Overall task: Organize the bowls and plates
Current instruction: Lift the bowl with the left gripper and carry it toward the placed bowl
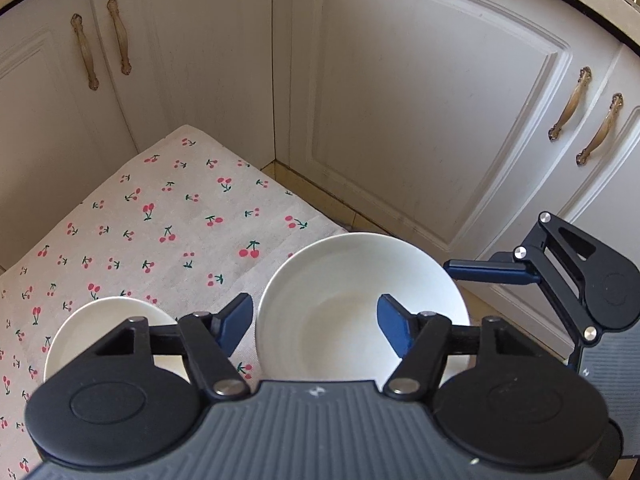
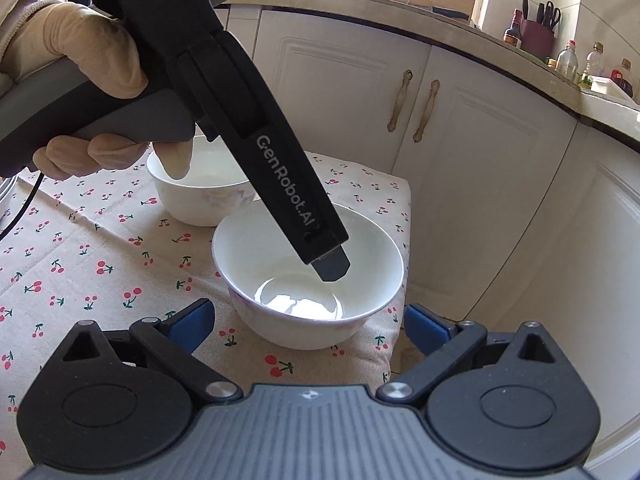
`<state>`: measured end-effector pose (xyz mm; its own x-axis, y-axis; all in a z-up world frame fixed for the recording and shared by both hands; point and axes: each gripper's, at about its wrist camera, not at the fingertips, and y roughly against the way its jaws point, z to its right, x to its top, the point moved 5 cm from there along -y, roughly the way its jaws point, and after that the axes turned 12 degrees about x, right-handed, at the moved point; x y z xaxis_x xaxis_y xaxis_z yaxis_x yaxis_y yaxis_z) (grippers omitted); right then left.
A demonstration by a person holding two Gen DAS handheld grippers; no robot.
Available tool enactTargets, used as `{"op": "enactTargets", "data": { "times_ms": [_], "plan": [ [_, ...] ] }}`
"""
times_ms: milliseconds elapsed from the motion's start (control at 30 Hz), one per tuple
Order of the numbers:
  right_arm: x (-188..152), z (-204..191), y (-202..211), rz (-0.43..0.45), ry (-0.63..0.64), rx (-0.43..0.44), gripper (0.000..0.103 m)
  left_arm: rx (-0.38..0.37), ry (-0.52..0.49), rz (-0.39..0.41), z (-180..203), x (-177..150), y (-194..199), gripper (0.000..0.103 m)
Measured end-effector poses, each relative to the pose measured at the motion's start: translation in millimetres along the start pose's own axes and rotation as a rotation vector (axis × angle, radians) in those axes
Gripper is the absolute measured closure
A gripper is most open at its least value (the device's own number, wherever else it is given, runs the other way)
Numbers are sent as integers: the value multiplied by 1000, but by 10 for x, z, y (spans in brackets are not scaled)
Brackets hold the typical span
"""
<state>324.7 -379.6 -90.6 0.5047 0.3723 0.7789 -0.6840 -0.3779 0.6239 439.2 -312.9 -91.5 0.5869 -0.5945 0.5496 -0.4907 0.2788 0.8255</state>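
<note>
Cream cabinet doors (image 1: 420, 120) with brass handles (image 2: 424, 110) line the kitchen behind a low tabletop (image 1: 160, 216), which is covered in a cherry-print cloth. Two white bowls stand on it.

The nearer bowl (image 2: 308, 280) sits close to the cloth's corner, by the edge that faces the cabinets. The second bowl (image 2: 200, 196) stands just behind it, and whether their rims touch cannot be told (the left gripper's body hides that spot).

The left gripper (image 1: 316, 320), held in a gloved left hand (image 2: 80, 60), points steeply down over the nearer bowl. Its fingers (image 1: 394, 332) are set fairly narrow and straddle the rim, one finger inside the bowl and the other outside its wall above the cloth. Neither pad presses on the porcelain, so nothing is gripped.

The right gripper (image 2: 310, 322) is lower and nearer the camera, with its blue-padded fingers spread wide. The bowl's near side lies ahead of them and between them, untouched. Bottles (image 2: 568, 60) and a knife holder (image 2: 538, 36) crowd the far counter under bright window light.
</note>
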Motion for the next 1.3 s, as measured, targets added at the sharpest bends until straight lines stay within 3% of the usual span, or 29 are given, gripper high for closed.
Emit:
{"op": "enactTargets", "data": {
  "times_ms": [300, 1300],
  "plan": [
    [30, 35, -72, 7, -16, 15, 12, -14, -11, -20, 19, -12, -78, 41],
    [98, 26, -4, -17, -66, 32, 11, -40, -12, -8, 32, -81, -39, 43]
  ]
}}
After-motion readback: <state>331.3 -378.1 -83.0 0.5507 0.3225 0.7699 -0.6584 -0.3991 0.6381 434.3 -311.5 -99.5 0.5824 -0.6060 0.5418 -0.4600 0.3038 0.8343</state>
